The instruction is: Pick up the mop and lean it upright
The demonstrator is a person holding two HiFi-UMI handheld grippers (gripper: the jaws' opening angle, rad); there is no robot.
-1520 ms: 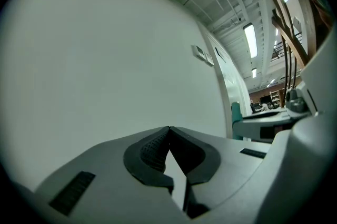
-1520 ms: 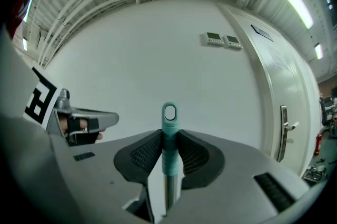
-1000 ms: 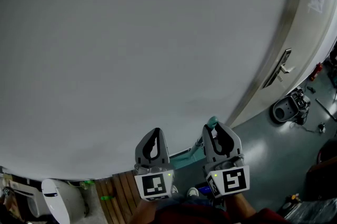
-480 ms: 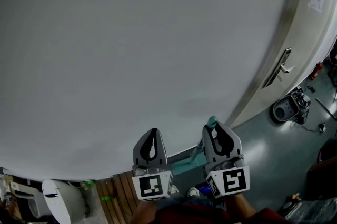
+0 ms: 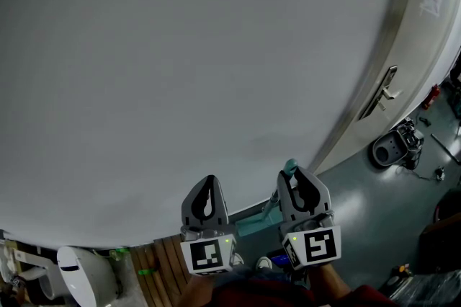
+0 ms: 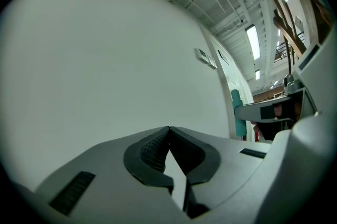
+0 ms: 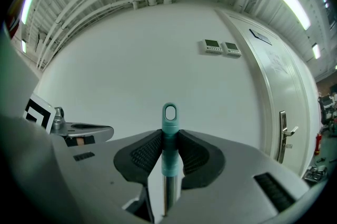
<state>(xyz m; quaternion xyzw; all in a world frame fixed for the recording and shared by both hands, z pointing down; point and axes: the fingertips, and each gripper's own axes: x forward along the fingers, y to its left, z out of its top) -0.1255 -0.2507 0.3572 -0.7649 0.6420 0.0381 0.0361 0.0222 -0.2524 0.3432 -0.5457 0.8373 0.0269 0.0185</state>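
Head view, mop [image 5: 290, 168] largely behind right gripper [image 5: 294, 174]

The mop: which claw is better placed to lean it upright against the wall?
Right. The right claw grips the mop at its teal tip, facing the wall; the left claw is shut, empty.

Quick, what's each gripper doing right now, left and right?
Left gripper: closed, nothing between the jaws.
Right gripper: closed on the mop handle, at its teal end.
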